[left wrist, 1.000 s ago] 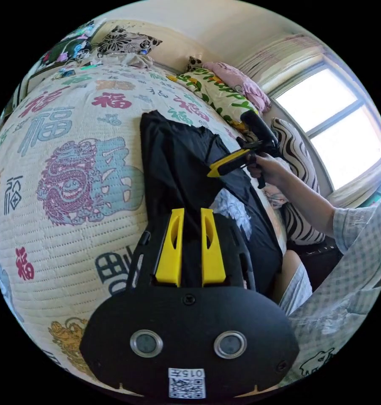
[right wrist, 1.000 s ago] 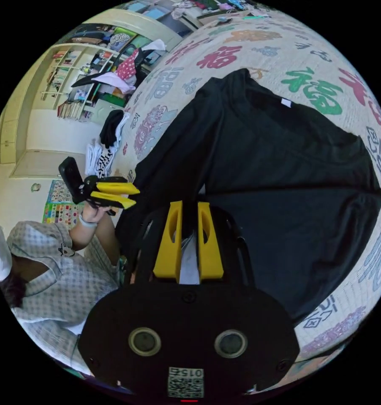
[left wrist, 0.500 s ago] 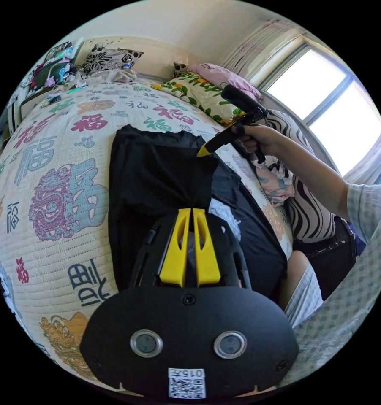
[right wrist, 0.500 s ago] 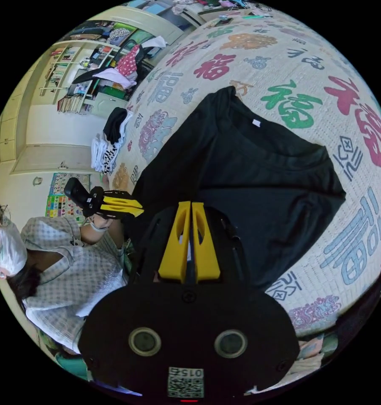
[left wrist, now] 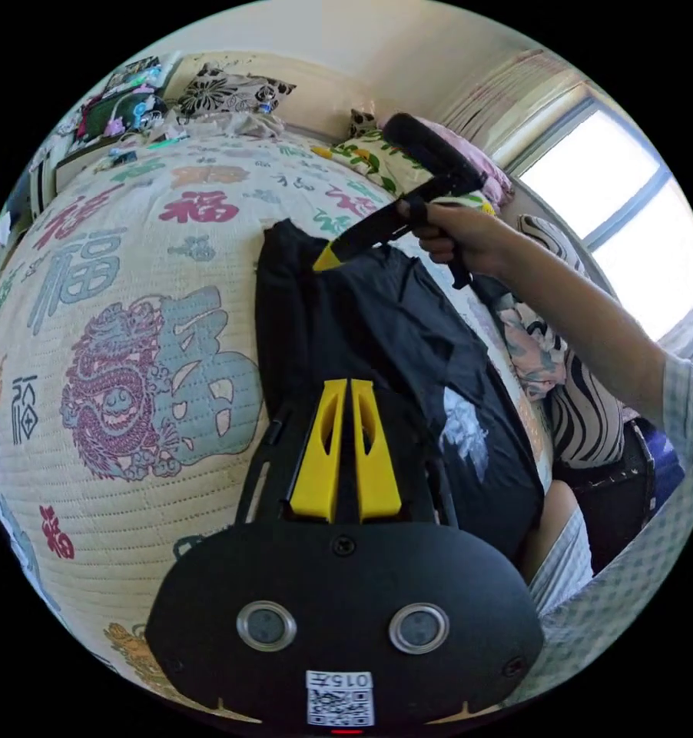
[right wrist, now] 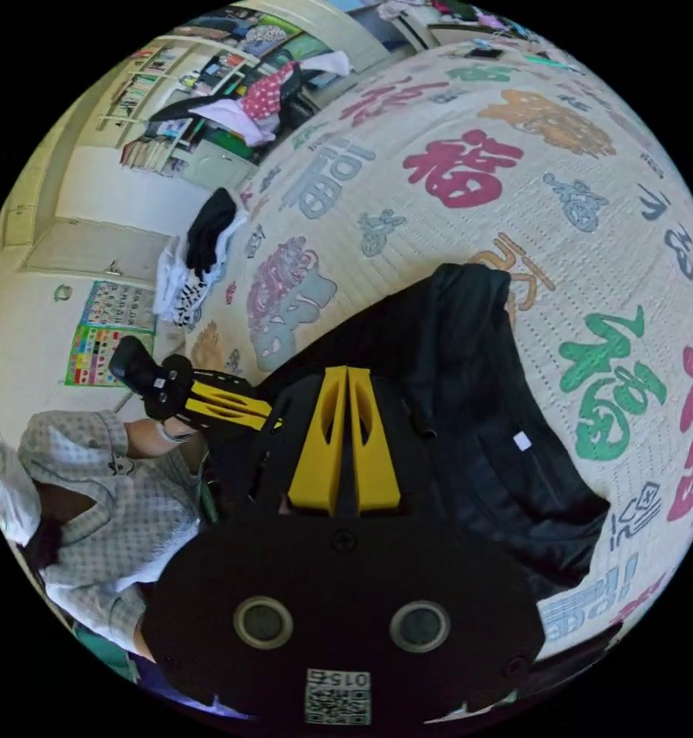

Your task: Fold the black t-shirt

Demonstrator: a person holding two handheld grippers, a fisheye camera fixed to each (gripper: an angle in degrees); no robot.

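Observation:
The black t-shirt (left wrist: 377,338) lies folded lengthways on the printed quilt (left wrist: 131,307), a white print (left wrist: 463,430) facing up near the person's side. My left gripper (left wrist: 345,386) is shut, with the shirt's dark cloth pinched at its tips. In the left gripper view the right gripper (left wrist: 327,259), held by a hand (left wrist: 462,238), touches the shirt's far corner. In the right gripper view the right gripper (right wrist: 346,374) is shut on a fold of the t-shirt (right wrist: 469,415), whose collar tag (right wrist: 522,440) shows. The left gripper (right wrist: 266,419) sits at the shirt's near-left edge.
Pillows (left wrist: 231,77) and a flowered cushion (left wrist: 377,154) line the bed's far end, and a striped cushion (left wrist: 569,400) lies by the window (left wrist: 631,207). A pile of clothes (right wrist: 200,246) rests at the quilt's edge below crowded shelves (right wrist: 177,92). The person (right wrist: 93,492) sits beside the bed.
Both grippers' jaws closed on the shirt, lifted a taut fold and carried it across. The shirt now lies narrower, with the white print on top.

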